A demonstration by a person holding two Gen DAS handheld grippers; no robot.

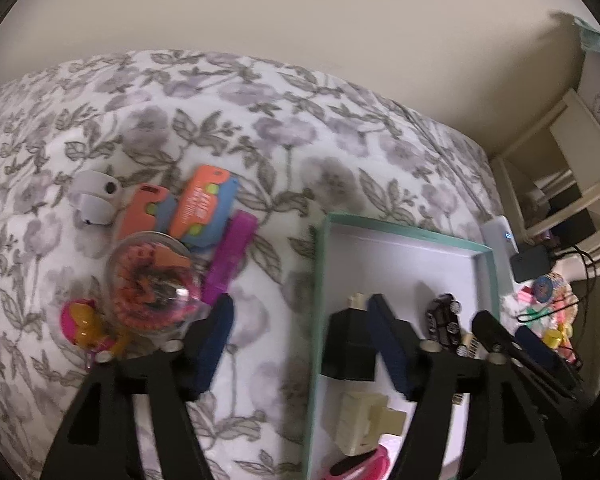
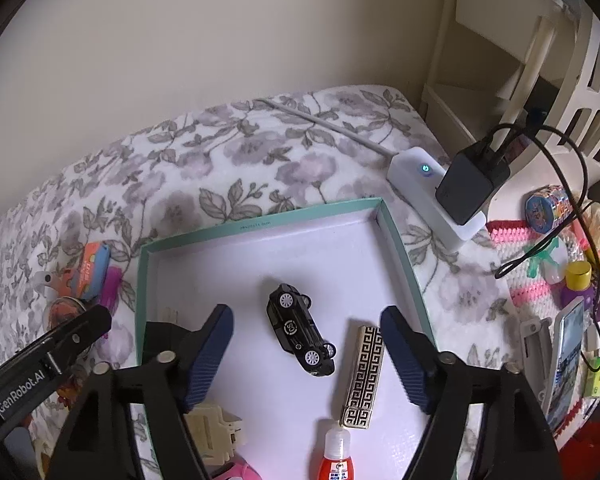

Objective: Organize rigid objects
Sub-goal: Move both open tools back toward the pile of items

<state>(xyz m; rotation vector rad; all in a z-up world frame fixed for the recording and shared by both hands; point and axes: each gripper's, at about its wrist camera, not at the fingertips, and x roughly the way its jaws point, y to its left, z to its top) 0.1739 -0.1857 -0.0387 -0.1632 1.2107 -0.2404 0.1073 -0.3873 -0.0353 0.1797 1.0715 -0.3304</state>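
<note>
Partly hidden behind the left claw [image 1: 300, 312]: a black adapter [image 1: 350, 344] and a cream plug [image 1: 360, 420], both inside the teal-rimmed tray [image 2: 142, 280]. Cut off at the bottom edge: a red-and-white glue bottle [image 2: 336, 456] with print too small to read, and something pink [image 1: 360, 466]. Both claws standing apart, nothing between the pads. Right claw [image 2: 306, 322] hanging over the tray, with the black toy car [image 2: 300, 330] lying on its side between the fingers, untouched, and a gold patterned lighter [image 2: 362, 376] just beside the car. Open white floor in the tray's far half. Outside it on the floral bedspread [image 1: 260, 140], clustered near the tray's left rim: orange-and-blue toys [image 1: 198, 208], a clear ball [image 1: 152, 280], a purple piece [image 1: 230, 252]. Readable on the left claw's arm [image 2: 20, 392]: "GenRobot.AI". Lettering on the tray's far rim too small to read.
</note>
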